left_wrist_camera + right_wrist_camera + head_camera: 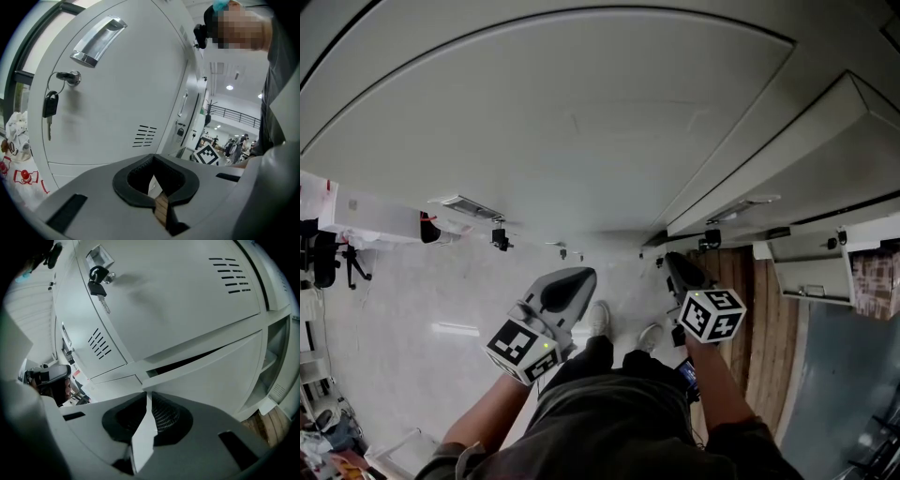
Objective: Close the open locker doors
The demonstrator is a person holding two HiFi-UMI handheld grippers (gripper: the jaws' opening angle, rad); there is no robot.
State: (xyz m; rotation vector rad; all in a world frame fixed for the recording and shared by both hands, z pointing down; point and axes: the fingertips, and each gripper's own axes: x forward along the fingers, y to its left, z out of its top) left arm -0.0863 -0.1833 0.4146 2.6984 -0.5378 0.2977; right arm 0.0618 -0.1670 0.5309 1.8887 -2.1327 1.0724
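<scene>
Grey locker doors fill the top of the head view. In the right gripper view a lower door [211,380] stands slightly ajar, with a dark slit along its top edge. My right gripper [147,397] points at it from close by, its jaws open only a thin crack with nothing between them. Above hangs a door with a key [98,280] in its lock. My left gripper [152,158] is shut and empty, facing a closed door [122,93] with a chrome handle [98,40] and a hanging key [49,105]. Both grippers, left [575,279] and right [673,261], are held low before the lockers.
Further right, lockers stand open: a swung-out door [811,279] and an open compartment [276,362] with a shelf. Wooden flooring [769,337] lies on the right, pale floor [412,319] on the left. The person's legs and shoes [600,323] are below the grippers.
</scene>
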